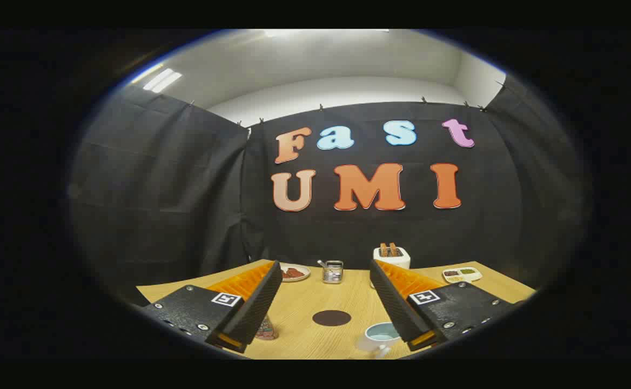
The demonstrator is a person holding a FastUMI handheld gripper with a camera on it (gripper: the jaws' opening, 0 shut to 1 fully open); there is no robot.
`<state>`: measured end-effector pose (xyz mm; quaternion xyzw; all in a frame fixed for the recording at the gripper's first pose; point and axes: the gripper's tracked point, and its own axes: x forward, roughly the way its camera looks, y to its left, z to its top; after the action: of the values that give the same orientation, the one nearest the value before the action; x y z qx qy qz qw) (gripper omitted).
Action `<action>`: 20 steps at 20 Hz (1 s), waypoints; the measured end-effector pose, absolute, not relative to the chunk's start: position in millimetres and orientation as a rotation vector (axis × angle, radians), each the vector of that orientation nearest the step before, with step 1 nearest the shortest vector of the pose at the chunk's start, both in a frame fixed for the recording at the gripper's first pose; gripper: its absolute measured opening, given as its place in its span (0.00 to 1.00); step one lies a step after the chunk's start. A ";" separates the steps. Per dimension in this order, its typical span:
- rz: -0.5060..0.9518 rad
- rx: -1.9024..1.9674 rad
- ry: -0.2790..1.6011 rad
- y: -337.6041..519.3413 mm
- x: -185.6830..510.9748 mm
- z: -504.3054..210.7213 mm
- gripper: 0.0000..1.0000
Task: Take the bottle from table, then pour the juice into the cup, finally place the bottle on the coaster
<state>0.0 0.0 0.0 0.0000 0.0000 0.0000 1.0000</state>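
Gripper (326, 302) spread wide, holding nothing

Your bottle (266, 327) stands left of the coaster (331, 317), half hidden behind a finger; swing carelessly and you'll clip the cup (378, 337) just right of that coaster

The gripper (326, 302) hangs above the wooden table (304, 308), fingers spread wide with nothing between them. Ahead of the gap lies the coaster (331, 317). The cup (380, 336) sits under the right finger (396, 308); the bottle (266, 328) stands partly hidden beneath the left finger's tip. Beyond the fingers, along the table's far edge from left to right: a plate (295, 272), a small wire basket (333, 271), a toaster (391, 256) and a divided tray (462, 274)
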 end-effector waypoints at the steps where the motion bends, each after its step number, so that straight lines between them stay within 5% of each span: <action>1: 0.003 0.002 -0.001 0.6 -0.6 0.4 0.97; 20: 0.019 0.022 0.003 7.1 -0.6 -3.0 0.97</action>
<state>-0.6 7.1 -3.0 0.0109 0.0016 0.0096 0.9999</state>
